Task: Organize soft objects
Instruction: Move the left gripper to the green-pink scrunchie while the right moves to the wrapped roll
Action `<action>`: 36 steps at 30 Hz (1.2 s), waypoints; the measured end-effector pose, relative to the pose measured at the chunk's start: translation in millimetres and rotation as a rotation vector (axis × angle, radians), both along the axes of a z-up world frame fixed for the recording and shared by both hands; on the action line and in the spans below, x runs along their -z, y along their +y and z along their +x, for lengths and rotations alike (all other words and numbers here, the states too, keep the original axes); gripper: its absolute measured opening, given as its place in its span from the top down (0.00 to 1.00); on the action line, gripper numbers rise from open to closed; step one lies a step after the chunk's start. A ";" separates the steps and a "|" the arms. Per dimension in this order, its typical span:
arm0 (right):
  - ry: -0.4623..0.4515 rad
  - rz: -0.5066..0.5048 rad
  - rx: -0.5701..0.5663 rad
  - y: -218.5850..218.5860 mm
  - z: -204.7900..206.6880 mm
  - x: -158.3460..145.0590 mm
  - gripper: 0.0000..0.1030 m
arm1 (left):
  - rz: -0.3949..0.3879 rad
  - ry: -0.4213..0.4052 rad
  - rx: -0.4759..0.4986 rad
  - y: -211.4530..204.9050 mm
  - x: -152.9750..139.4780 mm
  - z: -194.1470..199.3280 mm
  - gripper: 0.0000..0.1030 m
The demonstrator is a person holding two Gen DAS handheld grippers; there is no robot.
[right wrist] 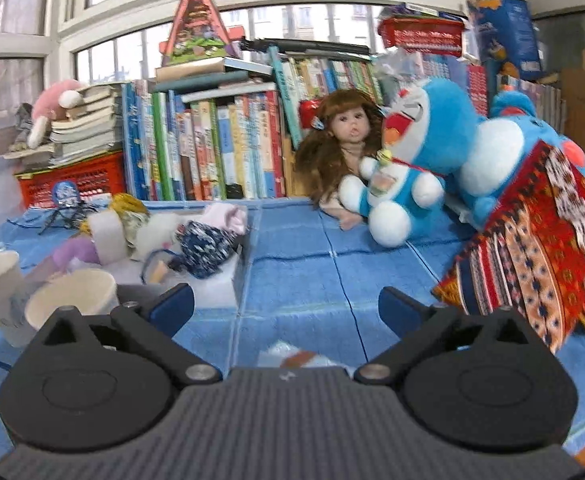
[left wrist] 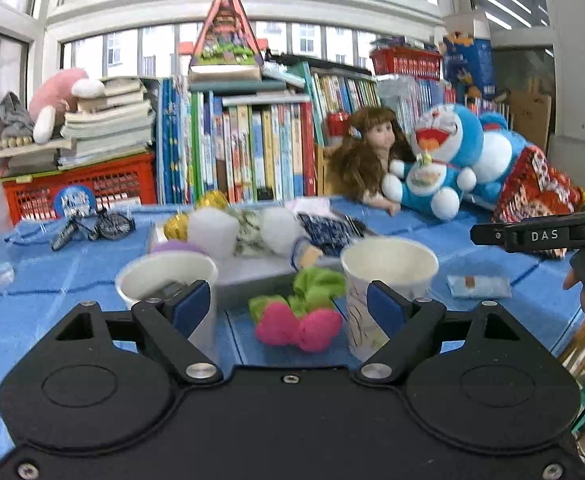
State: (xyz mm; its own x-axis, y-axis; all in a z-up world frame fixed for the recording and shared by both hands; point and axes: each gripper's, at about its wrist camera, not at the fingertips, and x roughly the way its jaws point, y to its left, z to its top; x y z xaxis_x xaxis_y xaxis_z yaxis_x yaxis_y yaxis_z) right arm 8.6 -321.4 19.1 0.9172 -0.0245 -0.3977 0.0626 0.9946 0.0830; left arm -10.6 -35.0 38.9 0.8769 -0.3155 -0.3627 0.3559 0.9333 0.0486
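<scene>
A pink and green soft toy (left wrist: 298, 314) lies on the blue cloth between two white paper cups (left wrist: 168, 280) (left wrist: 388, 276). My left gripper (left wrist: 288, 306) is open, its blue pads either side of the toy and just short of it. Behind stands a white tray (left wrist: 252, 270) with soft things: white foam (left wrist: 212, 228), a purple piece (left wrist: 176, 247), a dark patterned fabric (left wrist: 328, 228). My right gripper (right wrist: 286, 308) is open and empty above the cloth, the tray (right wrist: 228, 284) to its left. A small white packet (right wrist: 292, 356) lies under it.
A doll (right wrist: 344, 140), a blue plush cat (right wrist: 408, 152) and a red patterned cloth bundle (right wrist: 532, 252) sit at the right. Books (left wrist: 252, 148) and a red crate (left wrist: 80, 186) line the back. A toy bicycle (left wrist: 92, 226) lies at the left.
</scene>
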 end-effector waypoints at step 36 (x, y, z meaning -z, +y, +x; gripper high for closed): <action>0.177 -0.004 -0.051 10.6 21.7 48.9 0.47 | 0.080 0.052 -0.051 -37.5 68.2 42.4 0.58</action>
